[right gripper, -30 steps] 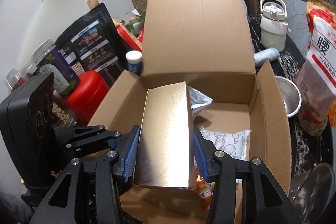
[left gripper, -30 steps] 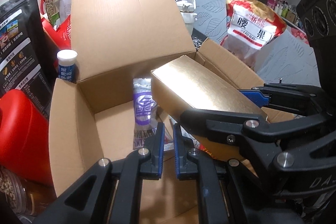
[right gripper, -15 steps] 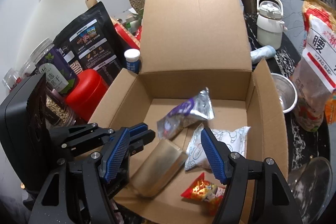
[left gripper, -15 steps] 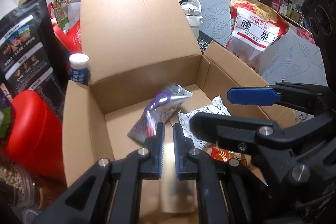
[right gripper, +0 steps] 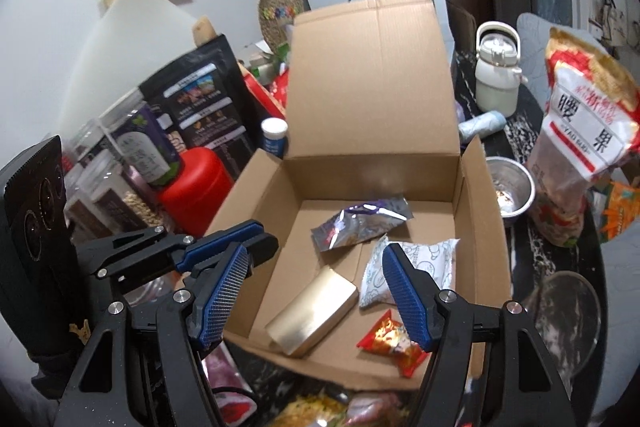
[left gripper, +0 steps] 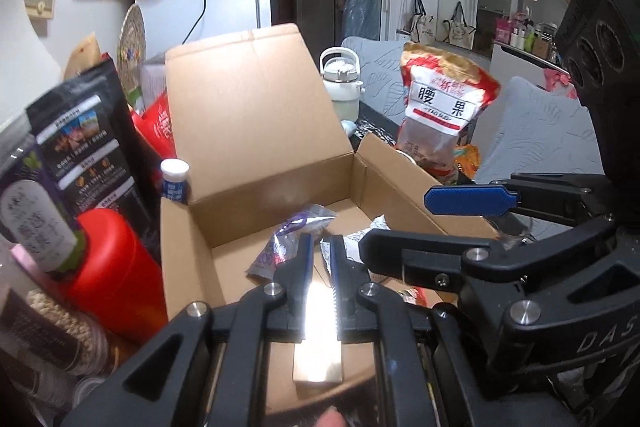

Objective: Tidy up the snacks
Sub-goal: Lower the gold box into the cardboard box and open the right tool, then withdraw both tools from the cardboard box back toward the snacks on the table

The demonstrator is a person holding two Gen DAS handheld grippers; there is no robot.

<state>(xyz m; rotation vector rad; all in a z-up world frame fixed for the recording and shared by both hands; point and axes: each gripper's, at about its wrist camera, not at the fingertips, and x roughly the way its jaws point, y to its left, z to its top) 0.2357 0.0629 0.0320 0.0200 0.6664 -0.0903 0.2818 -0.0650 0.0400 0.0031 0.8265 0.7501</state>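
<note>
An open cardboard box point(right gripper: 476, 235) holds a gold box point(right gripper: 314, 311) lying on its floor, a silver-purple packet point(right gripper: 360, 221), a white packet point(right gripper: 416, 263) and a red packet point(right gripper: 394, 341). My right gripper point(right gripper: 316, 287) is open and empty above the box's near side. My left gripper point(left gripper: 320, 259) is shut and empty, over the box's near left edge; the gold box point(left gripper: 320, 347) shows beneath it, next to the cardboard box point(left gripper: 180, 247).
Left of the box stand a red canister point(right gripper: 196, 183), black bags point(right gripper: 200, 99), jars and a blue-white tube point(right gripper: 274, 139). Right are a steel bowl point(right gripper: 510, 189), a large red-white snack bag point(right gripper: 584, 155) and a white kettle point(right gripper: 496, 71).
My right gripper opened and dropped the gold box into the cardboard box, where it now lies flat. Both grippers have drawn back and up.
</note>
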